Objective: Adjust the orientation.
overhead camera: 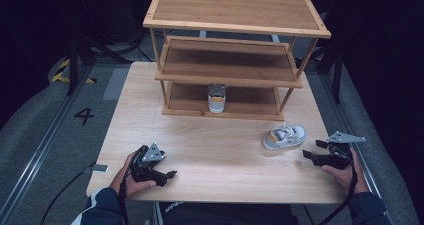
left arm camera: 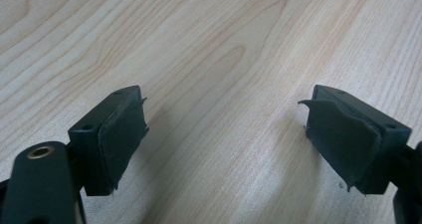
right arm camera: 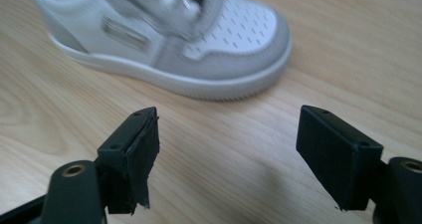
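Observation:
A small white and grey shoe (overhead camera: 284, 136) with a yellow heel lies on the wooden table (overhead camera: 215, 145) at the right, its toe toward my right gripper (overhead camera: 308, 149). In the right gripper view the shoe's toe (right arm camera: 234, 50) sits just beyond the jaws, which stand apart with nothing between them. A matching shoe (overhead camera: 216, 98) stands on the bottom shelf of the wooden rack (overhead camera: 235, 50). My left gripper (overhead camera: 170, 174) rests near the table's front left edge, open over bare wood (left arm camera: 224, 134).
The three-tier rack takes up the back half of the table. A person's hands hold both grippers at the front edge. Grey floor with a painted 4 (overhead camera: 84, 116) and a rail lies to the left.

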Tool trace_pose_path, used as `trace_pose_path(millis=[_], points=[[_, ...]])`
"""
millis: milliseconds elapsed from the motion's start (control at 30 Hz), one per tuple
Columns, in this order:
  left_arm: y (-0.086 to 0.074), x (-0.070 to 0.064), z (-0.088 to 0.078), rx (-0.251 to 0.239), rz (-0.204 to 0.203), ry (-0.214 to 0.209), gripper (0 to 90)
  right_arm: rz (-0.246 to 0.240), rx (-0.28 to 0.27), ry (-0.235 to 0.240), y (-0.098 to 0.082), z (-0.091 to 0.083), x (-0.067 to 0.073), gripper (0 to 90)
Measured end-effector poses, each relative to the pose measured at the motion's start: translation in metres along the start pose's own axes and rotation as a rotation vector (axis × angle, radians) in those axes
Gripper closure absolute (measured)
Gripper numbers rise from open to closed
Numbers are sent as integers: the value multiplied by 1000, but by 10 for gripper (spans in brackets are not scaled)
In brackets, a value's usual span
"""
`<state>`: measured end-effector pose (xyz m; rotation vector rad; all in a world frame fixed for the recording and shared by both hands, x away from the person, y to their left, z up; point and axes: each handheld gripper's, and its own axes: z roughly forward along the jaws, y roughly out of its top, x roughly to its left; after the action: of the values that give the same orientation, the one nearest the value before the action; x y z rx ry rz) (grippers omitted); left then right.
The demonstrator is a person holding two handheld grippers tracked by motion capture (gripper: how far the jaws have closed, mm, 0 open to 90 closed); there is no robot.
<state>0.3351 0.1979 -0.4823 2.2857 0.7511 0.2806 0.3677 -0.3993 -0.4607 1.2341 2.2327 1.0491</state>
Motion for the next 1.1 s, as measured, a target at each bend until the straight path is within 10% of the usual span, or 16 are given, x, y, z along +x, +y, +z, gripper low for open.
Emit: trace_pose_path(millis=[633,1100], points=[[1,-1,1,5,-6,9,143,-132,-60,121,72,19,63,439],[0,0,1,3,-4,4,147,-135,102,165,74,71,86,626]])
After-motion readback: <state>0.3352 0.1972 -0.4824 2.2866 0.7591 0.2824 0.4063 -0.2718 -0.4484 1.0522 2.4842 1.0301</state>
